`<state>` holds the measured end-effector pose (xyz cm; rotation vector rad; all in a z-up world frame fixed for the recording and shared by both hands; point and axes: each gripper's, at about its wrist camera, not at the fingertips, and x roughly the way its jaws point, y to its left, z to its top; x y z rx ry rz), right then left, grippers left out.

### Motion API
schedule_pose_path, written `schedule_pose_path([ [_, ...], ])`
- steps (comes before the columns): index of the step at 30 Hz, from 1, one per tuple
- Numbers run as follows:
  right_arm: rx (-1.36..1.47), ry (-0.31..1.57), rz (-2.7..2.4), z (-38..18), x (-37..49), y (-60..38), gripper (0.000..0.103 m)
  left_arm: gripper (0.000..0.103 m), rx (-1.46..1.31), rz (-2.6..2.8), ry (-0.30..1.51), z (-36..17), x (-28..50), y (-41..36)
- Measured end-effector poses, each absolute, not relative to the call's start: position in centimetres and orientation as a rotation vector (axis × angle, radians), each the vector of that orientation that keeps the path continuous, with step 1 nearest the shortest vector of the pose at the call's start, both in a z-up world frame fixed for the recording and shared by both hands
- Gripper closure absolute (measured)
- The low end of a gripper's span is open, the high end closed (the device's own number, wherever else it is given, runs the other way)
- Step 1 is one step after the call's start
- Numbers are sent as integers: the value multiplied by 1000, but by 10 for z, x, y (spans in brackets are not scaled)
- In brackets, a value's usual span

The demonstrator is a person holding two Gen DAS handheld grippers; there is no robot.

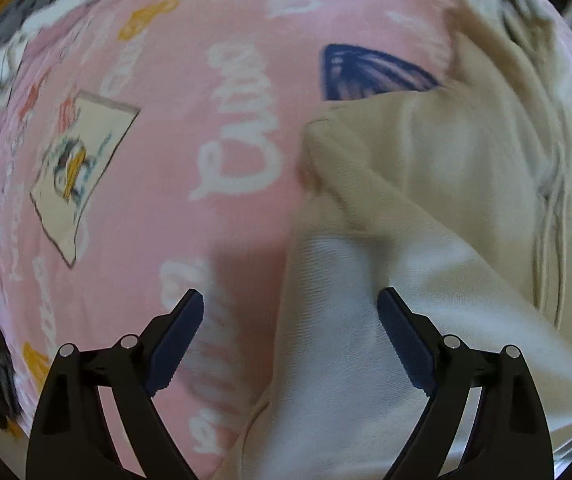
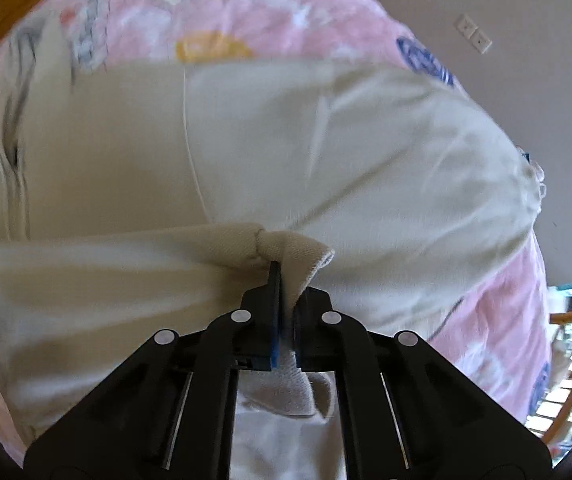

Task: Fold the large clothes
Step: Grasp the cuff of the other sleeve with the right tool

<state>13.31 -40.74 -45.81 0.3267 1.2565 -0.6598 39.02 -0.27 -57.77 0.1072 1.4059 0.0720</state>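
Garment (image 2: pixel 286 152) on pink bedspread (image 1: pixel 166 140): right tool (image 2: pixel 286 276) pinches its edge, left tool (image 1: pixel 289 312) gapes.

Both views bright, soft daylight, no harsh glare. Strong fisheye bulge; dark vignette ring at corners. Left wrist view: heavy motion blur across pink printed bedspread (image 1: pixel 174 128) and cream fabric garment (image 1: pixel 425 184); black two-finger left gripper (image 1: pixel 289 304) sharp; soft shadow on bedspread just above gripper. Right wrist view: cream garment (image 2: pixel 286 140) smeared, folds softly shaded; black right gripper (image 2: pixel 286 280) crisp; white wall sockets (image 2: pixel 471 34) fairly sharp.
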Motion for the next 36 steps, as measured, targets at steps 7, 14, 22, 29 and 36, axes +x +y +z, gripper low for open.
schedule_pose_path([
  [7,475,1292,-650,-497,145,-449,98,13,250,97,1421,-609,401,-29],
  [14,391,1293,-595,-498,148,-443,93,8,345,149,1379,-611,395,-43],
  [22,398,1198,-605,-450,109,-450,52,12,347,131,1393,-588,393,-43],
  [29,494,1086,-667,-420,80,-458,48,15,366,49,1366,-549,385,-59],
  [36,706,1085,-488,-447,71,-444,48,15,334,-8,1389,-544,354,-107],
])
